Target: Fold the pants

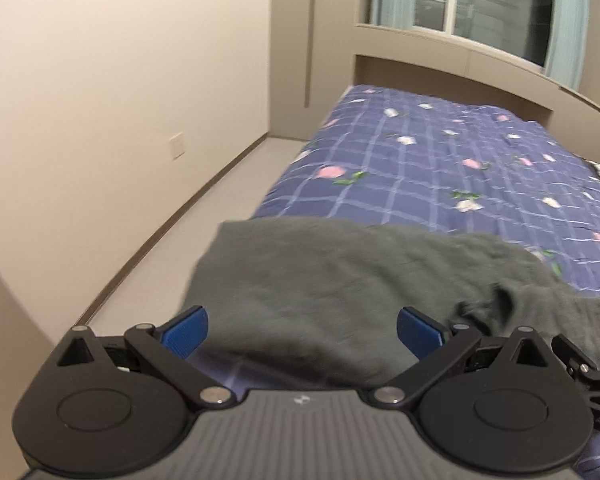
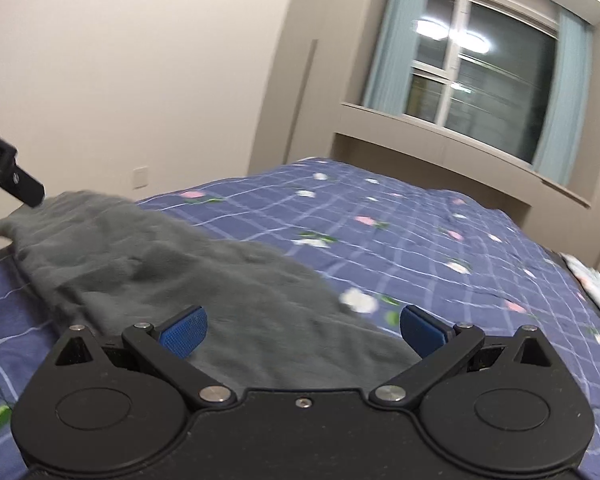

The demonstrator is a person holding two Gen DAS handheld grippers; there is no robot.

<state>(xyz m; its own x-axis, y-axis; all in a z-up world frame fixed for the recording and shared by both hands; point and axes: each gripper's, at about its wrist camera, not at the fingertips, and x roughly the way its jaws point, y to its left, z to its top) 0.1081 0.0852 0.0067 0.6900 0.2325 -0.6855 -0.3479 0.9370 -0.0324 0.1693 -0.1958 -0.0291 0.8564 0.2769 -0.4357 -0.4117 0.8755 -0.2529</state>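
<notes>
Left wrist: both grippers wide open over grey pants (prob. folded) on bed.

The far stretch of the bed, past the grey pants, lies bare as far as the ledge under the window. A strip of open floor runs between the bed's left side and the wall. At the right edge, pale patterned cloth lies on the bed.
</notes>
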